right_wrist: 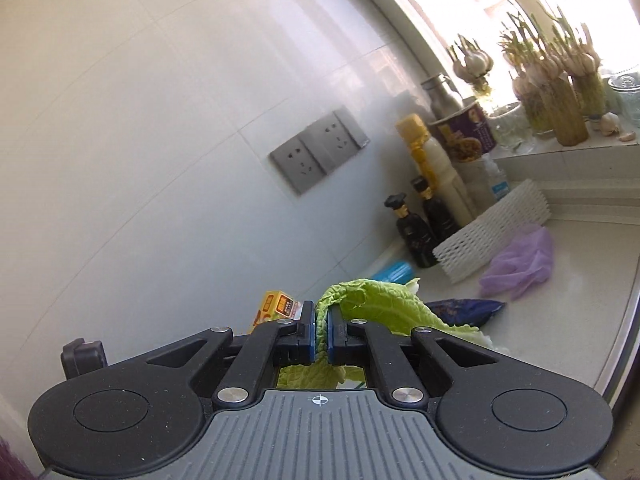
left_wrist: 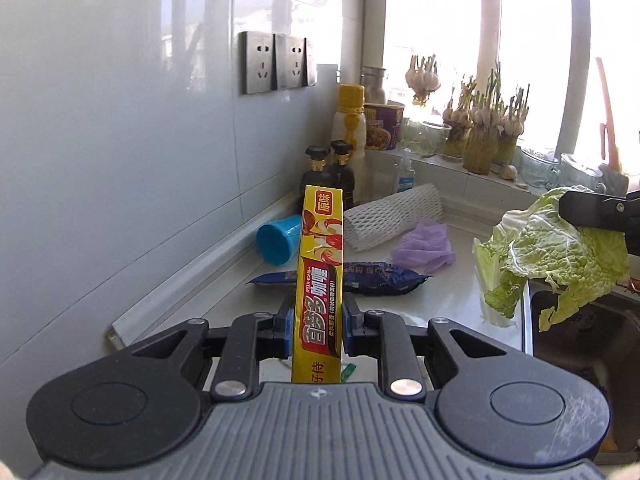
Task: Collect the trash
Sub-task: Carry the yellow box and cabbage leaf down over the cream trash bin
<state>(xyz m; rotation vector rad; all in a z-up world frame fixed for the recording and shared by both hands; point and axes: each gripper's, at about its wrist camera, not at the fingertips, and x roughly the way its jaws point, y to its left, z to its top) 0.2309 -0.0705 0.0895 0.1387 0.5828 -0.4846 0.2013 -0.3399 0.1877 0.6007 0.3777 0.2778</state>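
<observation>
My left gripper [left_wrist: 318, 320] is shut on a tall yellow curry box [left_wrist: 320, 264], which stands upright between the blue pads, lifted above the white counter [left_wrist: 440, 304]. My right gripper [right_wrist: 321, 332] is shut on a green cabbage leaf [right_wrist: 380, 304] that droops to the right of its fingers. The left wrist view shows that leaf [left_wrist: 560, 256] hanging from the right gripper [left_wrist: 588, 210] over the sink's edge. On the counter lie a dark blue wrapper [left_wrist: 380, 280], a purple glove [left_wrist: 424, 246], a white foam net [left_wrist: 394, 216] and a blue cup [left_wrist: 276, 240] on its side.
Dark sauce bottles [left_wrist: 328, 176] and a yellow-capped bottle [left_wrist: 350, 120] stand by the tiled wall under the sockets [left_wrist: 276, 62]. Sprouting garlic in jars [left_wrist: 480, 128] lines the windowsill. A steel sink [left_wrist: 580, 340] opens at the right.
</observation>
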